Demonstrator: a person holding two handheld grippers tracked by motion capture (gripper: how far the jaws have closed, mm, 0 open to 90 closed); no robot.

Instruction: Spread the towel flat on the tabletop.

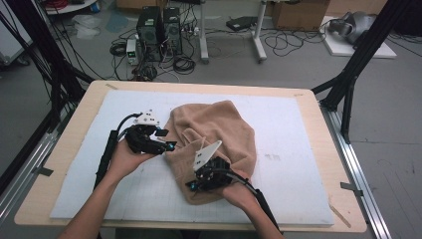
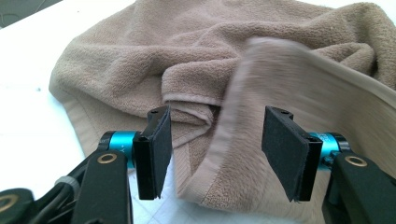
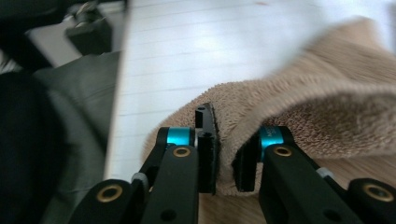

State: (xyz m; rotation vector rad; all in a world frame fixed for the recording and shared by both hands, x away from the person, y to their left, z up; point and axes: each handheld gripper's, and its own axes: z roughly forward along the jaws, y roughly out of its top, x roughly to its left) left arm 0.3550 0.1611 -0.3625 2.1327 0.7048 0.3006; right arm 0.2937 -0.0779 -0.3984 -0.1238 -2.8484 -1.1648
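From the high view, the tan towel [image 1: 214, 144] lies crumpled near the middle of the white mat [image 1: 298, 174] that covers the table [image 1: 64, 149], a little toward my near edge; I judge I am sorting out an edge of it so that it can be spread or folded. My left gripper [image 1: 166, 145] sits at the towel's left side, my forearm coming up from the near edge with the wrist bent inward so the jaws point across at the cloth; my right gripper [image 1: 191, 185] lies over the towel's near part, my hand cupped under it from the near edge, aimed back toward my left so it can take the hem. In the left gripper view, my left gripper [image 2: 215, 149] stands unclenched, its pads apart; a lifted, blurred flap of towel [image 2: 196, 70] hangs between them with its hem low by the mat, and I cannot see either pad pressing on it, so I take it as released and ready to take that flap. In the right gripper view, my right gripper [image 3: 224, 163] is clenched on a fold of the towel [image 3: 327, 116], the cloth pinched between the two pads and rising away to the right; the mat [image 3: 187, 56] stretches beyond, and a dark lap shows past the table's near edge.
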